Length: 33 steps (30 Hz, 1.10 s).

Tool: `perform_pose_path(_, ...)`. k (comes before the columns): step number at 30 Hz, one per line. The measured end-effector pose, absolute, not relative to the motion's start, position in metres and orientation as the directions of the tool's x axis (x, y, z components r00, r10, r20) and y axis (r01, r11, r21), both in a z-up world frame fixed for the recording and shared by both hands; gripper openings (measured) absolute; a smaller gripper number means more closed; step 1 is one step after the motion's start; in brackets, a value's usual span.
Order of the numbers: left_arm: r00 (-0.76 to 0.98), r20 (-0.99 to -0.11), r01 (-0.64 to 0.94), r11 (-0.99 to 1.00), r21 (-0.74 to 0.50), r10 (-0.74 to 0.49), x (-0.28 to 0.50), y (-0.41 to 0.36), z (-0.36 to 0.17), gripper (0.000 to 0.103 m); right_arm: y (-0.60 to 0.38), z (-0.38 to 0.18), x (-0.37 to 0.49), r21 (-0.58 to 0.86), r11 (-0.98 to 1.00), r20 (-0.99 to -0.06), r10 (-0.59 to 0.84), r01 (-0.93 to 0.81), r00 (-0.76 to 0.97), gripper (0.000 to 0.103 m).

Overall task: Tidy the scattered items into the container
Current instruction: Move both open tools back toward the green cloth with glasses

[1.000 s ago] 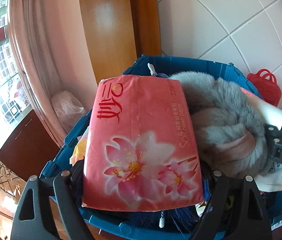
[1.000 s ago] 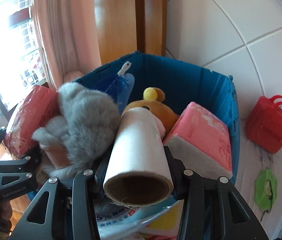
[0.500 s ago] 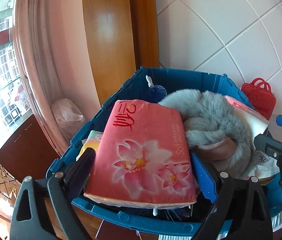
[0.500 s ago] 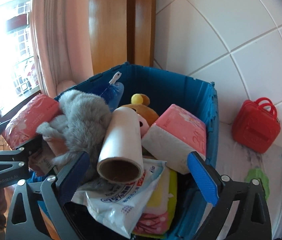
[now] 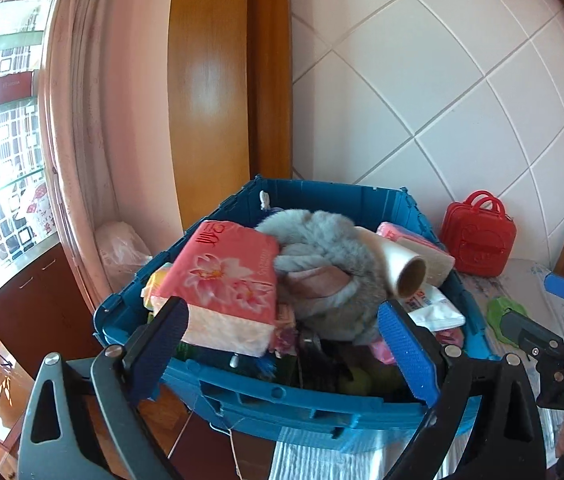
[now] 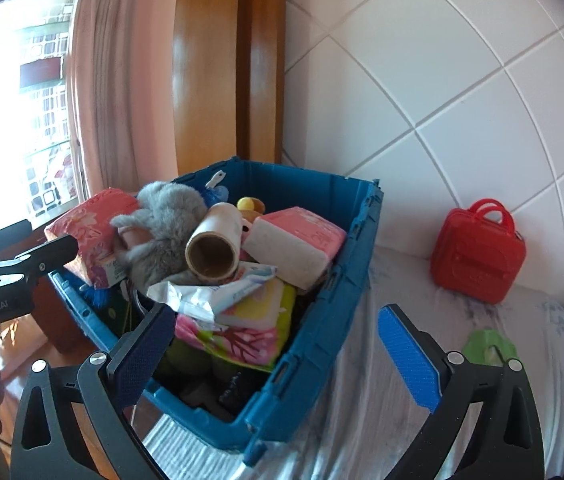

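Crate [image 6: 322,320] heaped with tissue packs [image 6: 294,240], roll [image 6: 213,248], plush [image 6: 169,224]

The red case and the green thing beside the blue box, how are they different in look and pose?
The red case stands upright against the wall, while the green thing lies flat on the cloth. The red case has a handle on top; the green thing shows a hole. Both are outside the blue box.

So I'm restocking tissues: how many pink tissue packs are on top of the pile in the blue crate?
2. One pink tissue pack lies at the crate's left edge beside the grey plush; the other sits right of the cardboard roll. More may be buried underneath.
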<state>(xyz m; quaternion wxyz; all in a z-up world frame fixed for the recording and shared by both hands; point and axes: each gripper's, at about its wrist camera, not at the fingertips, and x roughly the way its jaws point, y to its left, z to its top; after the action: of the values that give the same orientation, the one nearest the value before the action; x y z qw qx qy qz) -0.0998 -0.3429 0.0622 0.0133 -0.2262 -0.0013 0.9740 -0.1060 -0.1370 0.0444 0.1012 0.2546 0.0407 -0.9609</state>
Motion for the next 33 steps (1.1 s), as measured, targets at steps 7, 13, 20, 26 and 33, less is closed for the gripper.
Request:
perform_pose_path(7, -0.92, -0.377, -0.115, -0.993, -0.012, 0.111, -0.064, -0.252, 0.074, 0.097, -0.054, 0.04, -0.071, -0.023, -0.989, -0.472, -0.119, 0.147, -0.874, 0.103)
perform_pose_path(13, -0.909, -0.365, -0.212, -0.977, -0.011, 0.201, -0.042, -0.137, 0.069, 0.097, 0.066, 0.022, -0.041, 0.008, -0.999, -0.489, -0.046, 0.048, -0.871, 0.103)
perform_pose_path(20, -0.825, -0.504, -0.292, -0.956, -0.006, 0.255, -0.046, -0.015, 0.023, 0.097, 0.219, -0.021, -0.012, 0.03, -0.99, -0.574, 0.098, -0.141, -0.813, 0.103)
perform_pose_path(26, -0.733, -0.629, -0.347, -0.938, 0.017, 0.26, -0.074, 0.044, -0.021, 0.097, 0.297, -0.061, 0.002, 0.081, -0.96, -0.656, 0.152, -0.268, -0.739, 0.103)
perform_pose_path(33, -0.65, -0.7, -0.397, -0.918, -0.017, 0.295, -0.109, 0.074, -0.07, 0.097, 0.327, -0.099, -0.017, 0.073, -0.941, -0.744, 0.169, -0.33, -0.647, 0.103)
